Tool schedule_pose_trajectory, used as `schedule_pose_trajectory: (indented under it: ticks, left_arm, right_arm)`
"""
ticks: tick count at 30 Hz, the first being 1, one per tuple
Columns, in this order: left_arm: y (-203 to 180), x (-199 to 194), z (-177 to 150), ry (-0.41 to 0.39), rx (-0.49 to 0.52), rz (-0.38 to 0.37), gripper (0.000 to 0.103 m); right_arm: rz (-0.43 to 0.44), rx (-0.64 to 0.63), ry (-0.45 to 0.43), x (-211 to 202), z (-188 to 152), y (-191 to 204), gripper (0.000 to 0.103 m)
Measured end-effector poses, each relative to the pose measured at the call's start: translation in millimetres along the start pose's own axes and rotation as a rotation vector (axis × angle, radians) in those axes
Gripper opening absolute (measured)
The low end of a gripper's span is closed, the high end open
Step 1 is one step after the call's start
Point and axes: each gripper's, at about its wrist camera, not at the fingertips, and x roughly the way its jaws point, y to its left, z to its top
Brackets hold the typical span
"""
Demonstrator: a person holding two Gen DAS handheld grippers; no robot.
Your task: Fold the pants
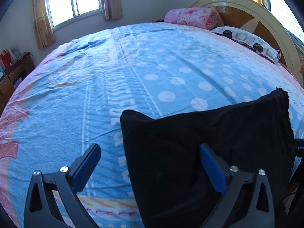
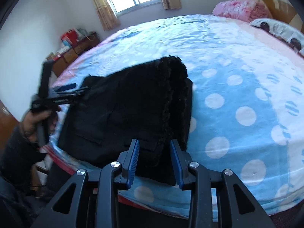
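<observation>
**Folded black pants at the near edge of the bed, both grippers open**

Left wrist view: the left gripper (image 1: 150,168) stands wide open and grips nothing; its right finger hangs over the black pants (image 1: 209,142), its left over the blue blanket (image 1: 76,104). The pants lie in a folded stack at the near right of the bed. They look soft, limp and thick, likely to sag and slide layer on layer, so a corner or folded edge seems the best hold. To the left and far side the blanket gives broad open room.

Right wrist view: the right gripper (image 2: 154,161) is partly open, its fingers straddling the near edge of the pants (image 2: 123,104) without pressing. A fuzzy lining shows along the right edge. The near bed edge is close, so cloth could slip off there.
</observation>
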Motion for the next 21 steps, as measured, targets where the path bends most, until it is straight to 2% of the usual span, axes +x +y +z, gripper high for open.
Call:
schedule_pose_trajectory:
  ticks: [2, 4, 6, 9, 13, 14, 15, 17, 18, 21]
  left_arm:
    - [0.4, 5.0, 0.6, 0.006, -0.005, -0.010, 0.103]
    - [0.6, 8.0, 1.3, 0.012, -0.013, -0.021, 0.103]
    - [0.2, 8.5, 0.6, 0.012, -0.007, -0.023, 0.103]
    - [1.9, 10.7, 0.8, 0.016, -0.006, -0.036, 0.103]
    - [2.8, 10.3, 0.2, 0.015, -0.003, -0.051, 0.103]
    - [1.7, 11.6, -0.4, 0.010, 0.003, -0.056, 0.103]
    - [0.9, 13.9, -0.7, 0.008, 0.002, -0.072, 0.103]
    - [-0.3, 19.8, -1.0, 0.023, -0.008, -0.101, 0.103]
    - [-0.2, 21.3, -1.1, 0.025, -0.010, -0.105, 0.103]
    - [2.9, 17.9, -1.6, 0.028, -0.025, -0.106, 0.103]
  right_arm:
    - [0.027, -0.019, 0.036, 6.7, 0.5, 3.9, 0.035]
    - [0.044, -0.024, 0.047, 9.7, -1.0, 7.3, 0.030]
    - [0.074, -0.011, 0.035, 7.5, -2.8, 7.8, 0.019]
    - [-0.005, -0.015, 0.088, 15.9, -6.1, 8.2, 0.011]
    - [-0.118, -0.078, 0.010, -22.7, 6.8, 28.4, 0.008]
    - [-0.127, -0.091, 0.014, -28.0, 9.0, 29.8, 0.008]
    - [-0.155, -0.105, 0.037, -25.5, 9.2, 27.9, 0.008]
    - [-0.276, -0.137, 0.126, 4.0, 0.4, 18.3, 0.008]
    - [-0.268, -0.126, 0.160, 16.9, -4.2, 13.7, 0.008]
    - [-0.246, -0.097, 0.154, 13.4, -3.3, 12.5, 0.008]
